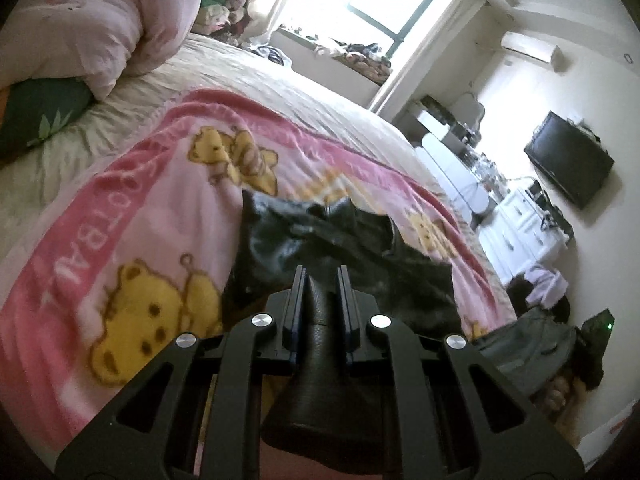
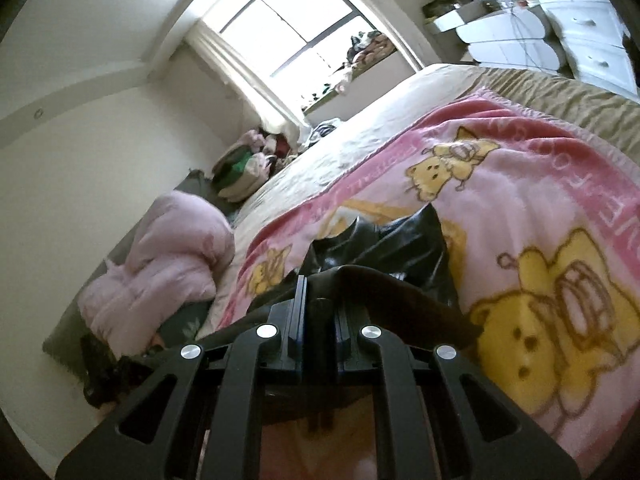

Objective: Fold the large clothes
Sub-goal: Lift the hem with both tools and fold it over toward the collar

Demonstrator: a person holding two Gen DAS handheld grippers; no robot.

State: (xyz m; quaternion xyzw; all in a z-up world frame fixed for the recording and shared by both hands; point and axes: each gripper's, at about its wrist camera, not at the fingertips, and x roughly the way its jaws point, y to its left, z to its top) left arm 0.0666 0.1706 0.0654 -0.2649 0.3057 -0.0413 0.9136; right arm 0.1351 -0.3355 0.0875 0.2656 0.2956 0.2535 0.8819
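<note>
Grippers, our left gripper [image 1: 321,276] and right gripper [image 2: 320,286], each clenched the black garment [image 1: 320,236] at lower centre, raising an edge, we judged, to fold it.

black garment's [image 1: 344,240] near end behind gripper frame

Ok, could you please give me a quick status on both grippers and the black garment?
Left hand-held gripper shut on black leather garment. Right hand-held gripper shut on its edge. Garment partly lifted off pink blanket. Nothing in the way.

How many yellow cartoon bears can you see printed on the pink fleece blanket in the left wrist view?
3: one large bear at lower left, a pair-like figure near the top, one right of the black leather garment; others may be hidden.
</note>
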